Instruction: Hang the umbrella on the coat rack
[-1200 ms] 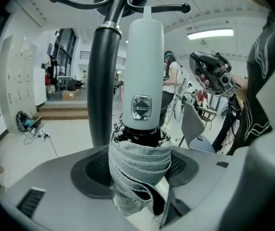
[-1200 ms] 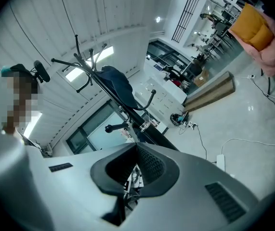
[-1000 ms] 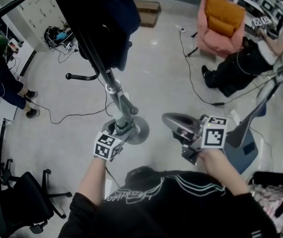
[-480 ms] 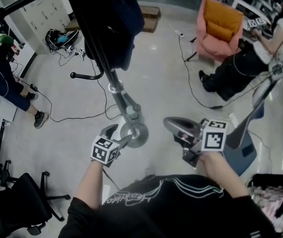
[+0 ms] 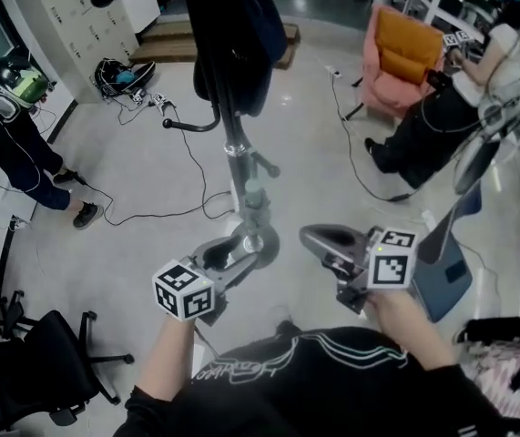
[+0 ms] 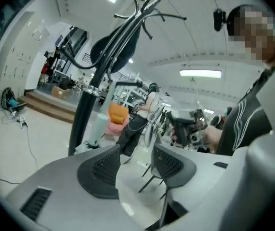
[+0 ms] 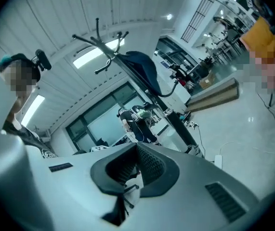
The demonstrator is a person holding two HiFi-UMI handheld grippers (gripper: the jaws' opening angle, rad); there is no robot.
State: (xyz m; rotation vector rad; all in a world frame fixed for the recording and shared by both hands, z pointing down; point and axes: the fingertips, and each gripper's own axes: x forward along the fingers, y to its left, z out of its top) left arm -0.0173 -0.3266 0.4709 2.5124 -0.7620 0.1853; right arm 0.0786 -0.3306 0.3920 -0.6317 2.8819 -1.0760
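At the middle of the pale floor stood the coat rack, its round base planted just beyond the person's hands. High on the rack, the dark blue umbrella hung as a slack bundle from the upper hooks, lying against the pole and well clear of both grippers. The left gripper was held near the lower pole, just left of the base. Its jaws stood apart and were closing, with nothing between the pads but open floor beyond. The right gripper was held to the right of the base, apart from the rack, its jaws drawn together on nothing. Toward the floor's far right corner sat a pink armchair with an orange cushion, and a seated person was just beside it. Along the floor's left edge stood another person wearing a headset, with black cables trailing across the floor between that person and the rack. A black office chair occupied the near left corner.
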